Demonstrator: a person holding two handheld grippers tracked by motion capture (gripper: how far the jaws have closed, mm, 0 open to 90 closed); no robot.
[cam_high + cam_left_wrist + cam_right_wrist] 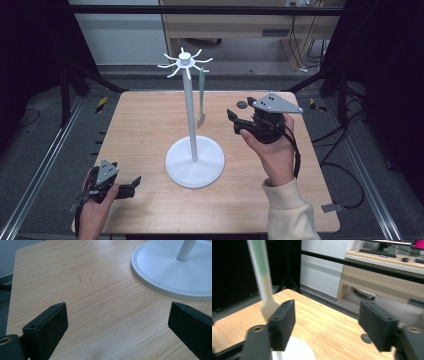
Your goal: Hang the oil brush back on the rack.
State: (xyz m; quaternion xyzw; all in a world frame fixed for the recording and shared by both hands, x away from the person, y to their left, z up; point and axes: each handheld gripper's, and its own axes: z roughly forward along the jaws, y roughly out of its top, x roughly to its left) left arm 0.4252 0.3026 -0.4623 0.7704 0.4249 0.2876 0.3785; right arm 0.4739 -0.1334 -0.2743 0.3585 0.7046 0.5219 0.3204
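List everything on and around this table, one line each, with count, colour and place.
Wooden table: one, light brown, centre of the high view.
White metal stand with round base and hook arms on top: one, white, upright mid-table.
Green-handled brush with pale bristle end: one, green and cream, hanging from a hook arm on the stand's right side.
Small round dark insert: one, grey, in the tabletop near the far right edge.
Wooden desk: one, light brown, behind the table.
Left tongs: one, black, open and empty, low over the near left corner of the table.
Right tongs: one, black, open and empty, raised right of the brush.
Cream sleeve: one, on the right forearm.
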